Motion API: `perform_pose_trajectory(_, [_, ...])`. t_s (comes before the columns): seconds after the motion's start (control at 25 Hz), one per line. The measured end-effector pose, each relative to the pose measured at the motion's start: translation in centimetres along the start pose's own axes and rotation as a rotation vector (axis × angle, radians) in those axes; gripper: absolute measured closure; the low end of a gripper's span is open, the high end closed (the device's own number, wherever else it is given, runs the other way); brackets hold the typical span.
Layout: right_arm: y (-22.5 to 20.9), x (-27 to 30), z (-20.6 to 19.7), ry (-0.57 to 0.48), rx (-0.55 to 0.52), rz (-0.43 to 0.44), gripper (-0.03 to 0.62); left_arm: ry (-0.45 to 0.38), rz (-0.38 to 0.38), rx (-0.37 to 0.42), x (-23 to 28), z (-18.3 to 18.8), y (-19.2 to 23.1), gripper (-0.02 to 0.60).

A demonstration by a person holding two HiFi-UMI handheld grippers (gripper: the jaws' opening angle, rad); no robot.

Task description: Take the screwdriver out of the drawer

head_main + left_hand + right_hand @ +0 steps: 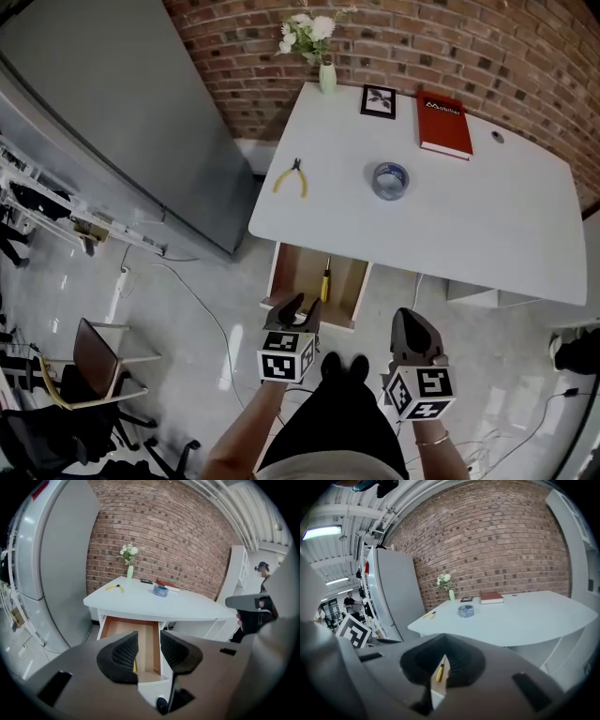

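Under the white table's near edge a wooden drawer [298, 274] stands pulled out. A yellow-handled screwdriver [325, 279] lies inside it, lengthwise. My left gripper [302, 307] hovers just in front of the drawer, a little above its front edge, jaws apart and empty. In the left gripper view the drawer [123, 626] shows between the left gripper's [149, 638] pads, with a yellow sliver of the screwdriver [135, 666] beside one pad. My right gripper [413, 321] hangs to the right of the drawer, over the floor, tips together. The right gripper [443, 641] view frames the screwdriver [439, 672] through a slit.
On the white table [497, 234] lie yellow pliers [292, 178], a tape roll [390, 180], a red book [443, 124], a small picture frame [378, 100] and a vase of flowers [323, 66]. A grey cabinet [122, 112] stands left. A chair [94, 356] and cables are on the floor.
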State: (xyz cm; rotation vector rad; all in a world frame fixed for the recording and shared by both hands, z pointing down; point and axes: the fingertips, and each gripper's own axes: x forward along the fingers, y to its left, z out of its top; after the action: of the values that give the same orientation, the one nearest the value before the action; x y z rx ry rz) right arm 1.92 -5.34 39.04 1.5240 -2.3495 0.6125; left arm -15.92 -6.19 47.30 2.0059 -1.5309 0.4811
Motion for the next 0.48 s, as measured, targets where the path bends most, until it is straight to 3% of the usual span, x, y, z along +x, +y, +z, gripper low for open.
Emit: perform_pose_trajectory(0.48, [-0.9, 3.0, -5.2, 0.071, 0.023, 0.029, 0.592, 0.09, 0.035, 0.032, 6.1, -4.3, 1.3, 0.439])
